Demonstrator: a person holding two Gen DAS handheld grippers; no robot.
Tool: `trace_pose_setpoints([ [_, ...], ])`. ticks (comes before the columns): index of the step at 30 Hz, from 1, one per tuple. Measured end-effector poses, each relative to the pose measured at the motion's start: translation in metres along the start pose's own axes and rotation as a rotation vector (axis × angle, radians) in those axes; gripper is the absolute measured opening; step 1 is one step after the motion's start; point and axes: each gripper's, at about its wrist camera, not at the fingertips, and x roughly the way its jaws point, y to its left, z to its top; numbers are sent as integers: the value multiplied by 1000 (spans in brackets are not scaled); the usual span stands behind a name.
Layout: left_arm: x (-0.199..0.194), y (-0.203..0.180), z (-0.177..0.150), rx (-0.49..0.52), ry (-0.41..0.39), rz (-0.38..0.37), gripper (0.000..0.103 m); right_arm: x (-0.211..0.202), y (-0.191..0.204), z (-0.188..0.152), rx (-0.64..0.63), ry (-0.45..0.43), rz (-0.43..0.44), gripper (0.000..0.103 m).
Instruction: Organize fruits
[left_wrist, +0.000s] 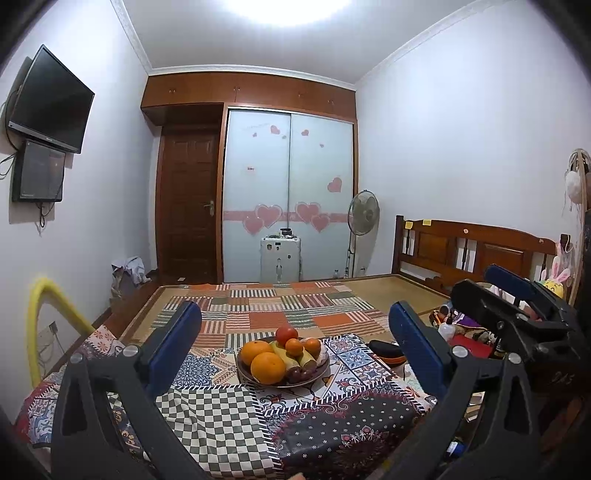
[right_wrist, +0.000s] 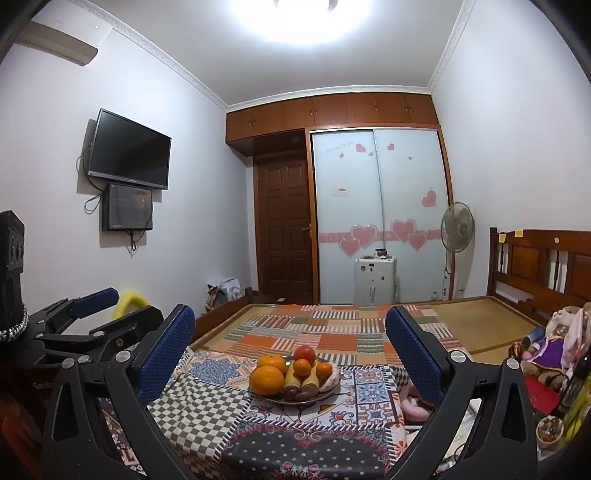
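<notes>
A plate (left_wrist: 317, 377) of fruit stands on a patchwork-covered table (left_wrist: 221, 413). It holds two large oranges (left_wrist: 267, 367), small tangerines (left_wrist: 294, 347), a red tomato (left_wrist: 287, 334), bananas (left_wrist: 286, 356) and dark grapes at the front. The plate also shows in the right wrist view (right_wrist: 328, 393), with its oranges (right_wrist: 266, 380). My left gripper (left_wrist: 295, 354) is open and empty, back from the plate. My right gripper (right_wrist: 291, 358) is open and empty, also back from it. The right gripper shows at the right of the left wrist view (left_wrist: 517, 299), and the left gripper at the left of the right wrist view (right_wrist: 96, 314).
A bed with a patchwork blanket (left_wrist: 288, 306) lies behind the table. Toys, bottles and clutter (right_wrist: 546, 354) are piled at the right. A standing fan (left_wrist: 364, 214), a small white appliance (left_wrist: 280, 258), a wardrobe and a door are at the far wall. A yellow tube (left_wrist: 40, 317) is at the left.
</notes>
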Motion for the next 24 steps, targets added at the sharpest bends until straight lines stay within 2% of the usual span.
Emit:
trace_pose_setpoints([
  [24, 2, 6, -2, -17, 14, -12, 103, 2, 0, -1, 1, -1, -8, 103],
])
